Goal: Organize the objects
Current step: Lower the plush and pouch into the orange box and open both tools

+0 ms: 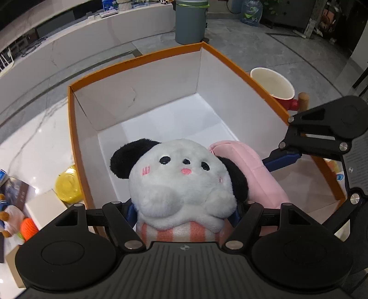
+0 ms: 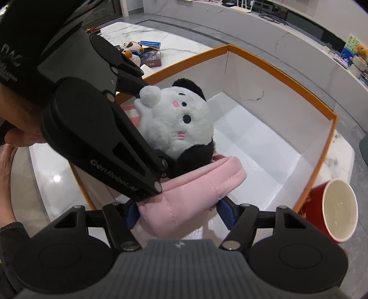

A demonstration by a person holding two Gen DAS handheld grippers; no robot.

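A white panda plush with black ears and a pink-striped body is squeezed between the blue pads of my left gripper, just above the near end of an orange-rimmed box with white walls. Against the plush's right side lies a soft pink pouch. In the right wrist view my right gripper is shut on that pink pouch, over the box's near corner. The panda plush sits behind the pouch, with the left gripper's black body beside it. The far part of the box floor is bare.
A red mug with a cream inside stands outside the box's right wall. Left of the box lie a yellow round object, a white block, a duck toy and a book. A grey bin stands on the floor beyond.
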